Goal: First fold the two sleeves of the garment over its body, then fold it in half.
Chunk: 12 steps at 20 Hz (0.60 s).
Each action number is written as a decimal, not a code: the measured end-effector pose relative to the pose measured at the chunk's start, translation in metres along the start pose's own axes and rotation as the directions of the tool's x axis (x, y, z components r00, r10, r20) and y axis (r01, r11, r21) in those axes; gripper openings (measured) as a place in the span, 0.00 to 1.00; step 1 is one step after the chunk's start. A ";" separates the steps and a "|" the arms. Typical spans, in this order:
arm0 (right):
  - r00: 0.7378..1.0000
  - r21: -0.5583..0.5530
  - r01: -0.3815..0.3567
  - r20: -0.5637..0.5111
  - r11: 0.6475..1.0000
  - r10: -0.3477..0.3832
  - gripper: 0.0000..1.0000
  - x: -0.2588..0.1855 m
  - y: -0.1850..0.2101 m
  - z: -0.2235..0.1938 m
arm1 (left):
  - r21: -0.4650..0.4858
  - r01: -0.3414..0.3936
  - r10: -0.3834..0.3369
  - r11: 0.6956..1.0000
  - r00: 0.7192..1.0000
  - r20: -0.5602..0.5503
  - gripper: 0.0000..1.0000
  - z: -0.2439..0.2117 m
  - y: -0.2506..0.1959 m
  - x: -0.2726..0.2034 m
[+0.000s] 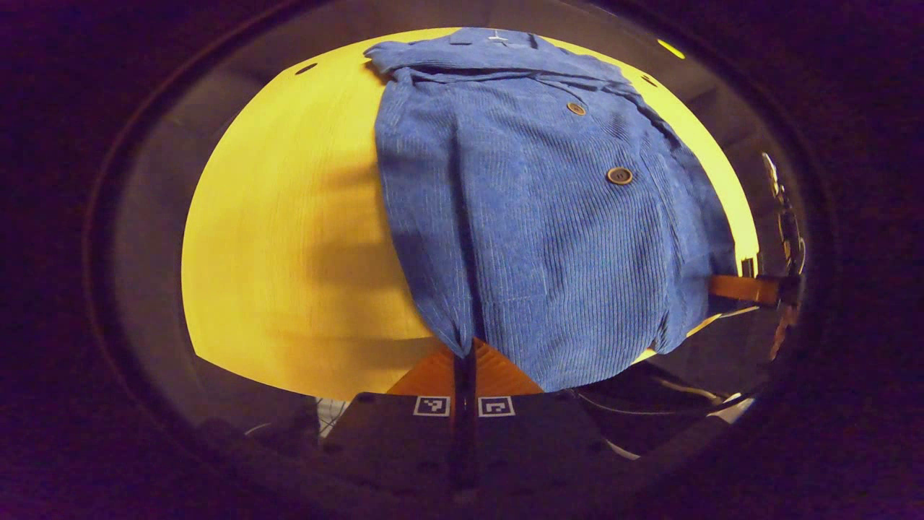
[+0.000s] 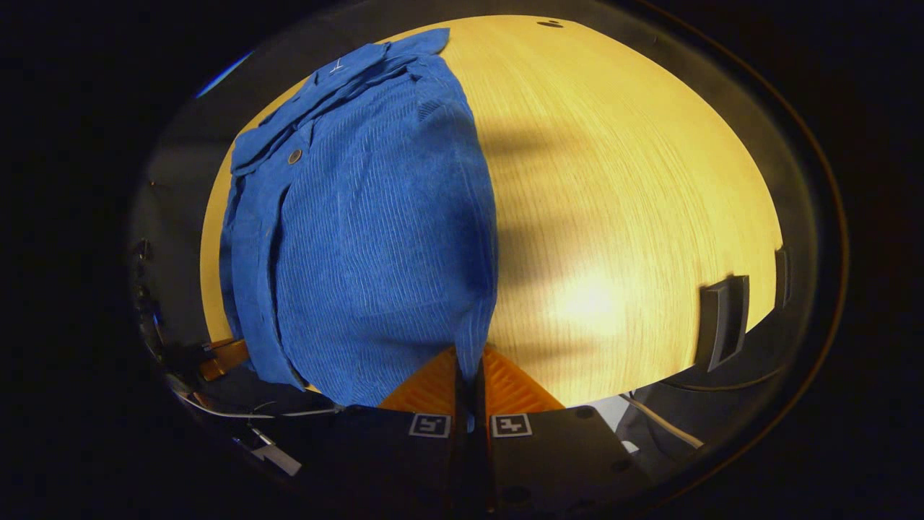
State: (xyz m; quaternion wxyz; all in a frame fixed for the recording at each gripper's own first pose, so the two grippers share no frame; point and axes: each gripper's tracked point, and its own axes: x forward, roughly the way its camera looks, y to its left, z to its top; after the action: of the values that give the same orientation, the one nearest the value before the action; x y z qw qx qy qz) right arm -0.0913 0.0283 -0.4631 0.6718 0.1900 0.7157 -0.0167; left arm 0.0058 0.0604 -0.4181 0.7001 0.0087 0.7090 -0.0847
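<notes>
One blue corduroy garment (image 1: 534,238) with two visible buttons (image 1: 619,175) lies on one yellow desk (image 1: 289,238). At bottom centre of each view, the left hand-held gripper (image 1: 464,352) and right hand-held gripper (image 2: 469,372) each pinch its hem.

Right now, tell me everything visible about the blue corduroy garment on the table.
The blue ribbed corduroy garment lies flat on the yellow wooden table, collar at the far end, brown buttons down its front. Its near hem overhangs the table edge. The left gripper and the right gripper each pinch a bottom corner of the fabric, fingers closed on it.

Garment (image 1: 534,217) hem hidden between gripper (image 1: 465,361) fingers
</notes>
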 end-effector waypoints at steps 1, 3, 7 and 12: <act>1.000 0.008 -0.003 0.004 1.000 0.003 0.06 -0.003 0.000 0.001 | -0.016 0.000 0.000 1.000 1.000 0.005 0.00 0.002 0.004 -0.005; 1.000 0.012 -0.007 0.012 1.000 0.007 0.06 -0.010 0.003 0.003 | -0.031 -0.006 0.007 0.999 1.000 0.023 0.00 0.006 0.012 -0.012; 0.998 -0.014 -0.029 0.056 0.999 0.030 0.07 -0.034 0.022 0.013 | -0.019 0.031 -0.030 0.999 0.998 0.061 0.00 0.011 0.007 -0.029; 0.989 -0.051 -0.049 0.135 0.997 0.056 0.06 -0.065 0.048 0.034 | 0.015 0.080 -0.081 0.997 0.991 0.110 0.00 0.027 0.005 -0.052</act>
State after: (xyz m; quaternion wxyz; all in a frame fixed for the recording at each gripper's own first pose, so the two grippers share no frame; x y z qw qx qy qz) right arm -0.0431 0.0472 -0.3920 0.7237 0.1913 0.6631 0.0051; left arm 0.0344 0.0676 -0.3667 0.7342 -0.0210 0.6684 -0.1169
